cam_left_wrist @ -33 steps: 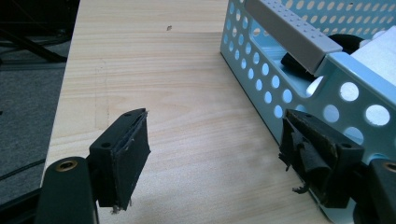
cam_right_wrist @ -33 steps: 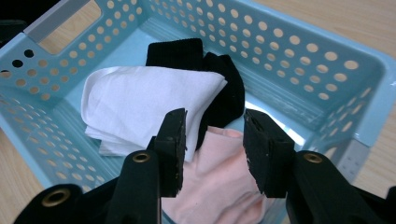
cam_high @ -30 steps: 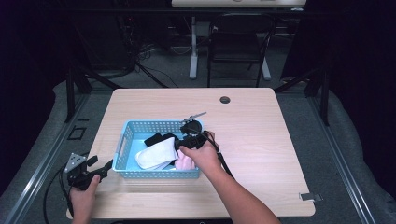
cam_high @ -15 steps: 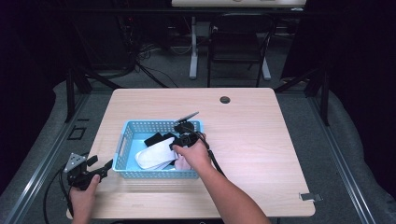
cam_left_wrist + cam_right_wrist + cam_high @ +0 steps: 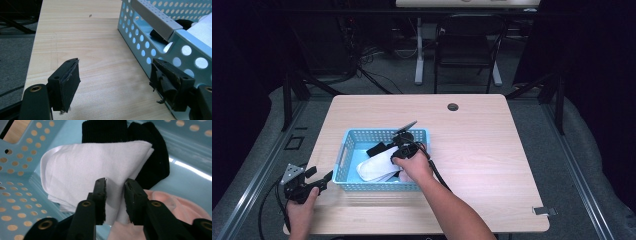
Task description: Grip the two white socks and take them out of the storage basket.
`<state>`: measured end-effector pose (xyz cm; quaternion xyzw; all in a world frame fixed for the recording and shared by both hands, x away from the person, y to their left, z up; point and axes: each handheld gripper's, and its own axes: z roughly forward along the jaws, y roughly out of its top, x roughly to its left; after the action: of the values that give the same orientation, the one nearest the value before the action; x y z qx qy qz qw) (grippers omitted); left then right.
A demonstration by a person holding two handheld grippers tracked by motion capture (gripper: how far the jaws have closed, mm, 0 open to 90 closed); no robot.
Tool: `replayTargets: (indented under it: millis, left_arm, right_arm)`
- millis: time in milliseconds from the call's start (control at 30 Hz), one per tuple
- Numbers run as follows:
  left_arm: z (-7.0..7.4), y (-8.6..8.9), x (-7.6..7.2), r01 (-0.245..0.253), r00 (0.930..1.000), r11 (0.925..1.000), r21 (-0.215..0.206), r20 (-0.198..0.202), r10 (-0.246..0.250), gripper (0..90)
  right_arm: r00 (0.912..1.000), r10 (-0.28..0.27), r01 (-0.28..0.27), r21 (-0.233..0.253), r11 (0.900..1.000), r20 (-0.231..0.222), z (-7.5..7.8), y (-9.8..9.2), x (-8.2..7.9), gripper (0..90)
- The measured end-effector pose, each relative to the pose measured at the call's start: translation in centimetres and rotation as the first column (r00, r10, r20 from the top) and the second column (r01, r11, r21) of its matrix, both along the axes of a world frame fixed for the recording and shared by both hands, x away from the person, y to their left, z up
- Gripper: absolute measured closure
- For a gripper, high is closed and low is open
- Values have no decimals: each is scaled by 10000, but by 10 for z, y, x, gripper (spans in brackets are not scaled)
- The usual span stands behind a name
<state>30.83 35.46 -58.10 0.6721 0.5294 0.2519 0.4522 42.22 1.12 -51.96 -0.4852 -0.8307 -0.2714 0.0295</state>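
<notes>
White cotton sock, soft and light, so it will flop and drape once lifted; it won't slip much against the rubbery pads. Best hold is a pinch on the bunched near edge, which is where the right gripper sits now. Its jaws stand narrow, with a fold of the white fabric between them (looks pinched, though a small gap shows, so the grip may not be fully closed).

The sock lies folded inside the blue perforated basket, toward its left half, resting on top of a black sock, with a pale pink cloth just beside it under the gripper. It looks clean, smooth-knit, layered double, with rounded corners.

The left gripper rests low over the wooden table, just outside the basket's short wall, jaws wide apart and holding nothing. In the high view the right hand reaches over the basket's near rim.
</notes>
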Motion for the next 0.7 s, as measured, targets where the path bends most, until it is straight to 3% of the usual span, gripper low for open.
replayTargets:
  millis: [200,400,467,700]
  left_arm:
    - [0,0,0,30,10000,10000,28,-8,-30,238]
    - [0,0,0,14,10000,10000,9,-4,-14,238]
    - [0,0,0,8,10000,10000,7,-3,-8,238]
    - [0,-1,0,38,10000,10000,36,-19,-38,237]
  right_arm:
    - [9952,152,-166,140,9998,962,4,3,-7,851]
    - [9828,501,-584,417,9974,1780,12,6,-17,872]
    - [9773,574,-736,731,9946,2037,16,6,-21,874]
    - [9516,833,-1168,972,9884,2958,33,7,-37,877]
